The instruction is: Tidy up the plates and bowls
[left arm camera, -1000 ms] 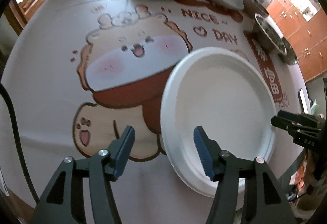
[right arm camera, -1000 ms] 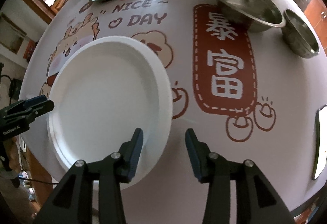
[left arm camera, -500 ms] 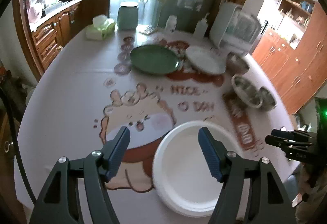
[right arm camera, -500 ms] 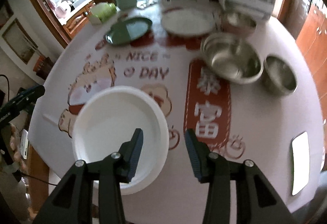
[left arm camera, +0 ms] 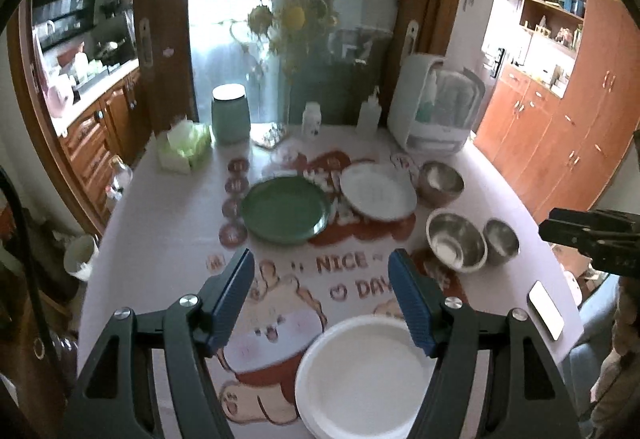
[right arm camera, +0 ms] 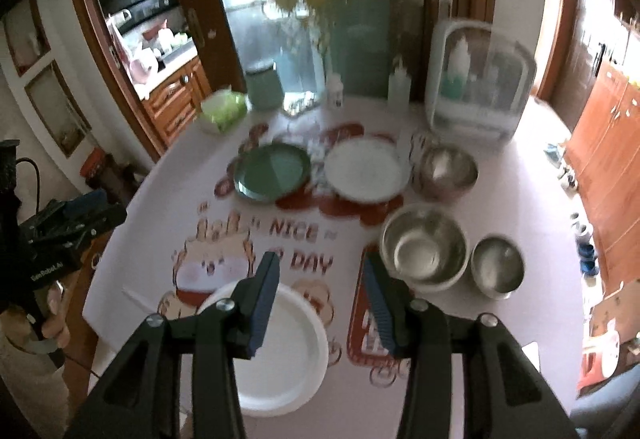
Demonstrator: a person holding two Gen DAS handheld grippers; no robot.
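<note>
1. The left gripper (left arm camera: 320, 299) is spread wide and empty, low in its frame; the right gripper (right arm camera: 320, 297) is likewise parted, holding nothing.
2. The white plate (left arm camera: 366, 375) lies at bottom centre, beneath both.
3. Farther up sit the green plate (left arm camera: 285, 209), a second white plate (left arm camera: 378, 191) and three steel bowls (left arm camera: 456, 239).
4. Judged step: choosing the next piece; stacking probably calls for descending onto a rim.

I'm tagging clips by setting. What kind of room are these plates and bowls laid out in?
Probably a home dining area beside a kitchen: a round table with a cartoon-print cloth, wooden kitchen cabinets with a cluttered counter, and a white countertop dish-storage box behind the round green plate.
</note>
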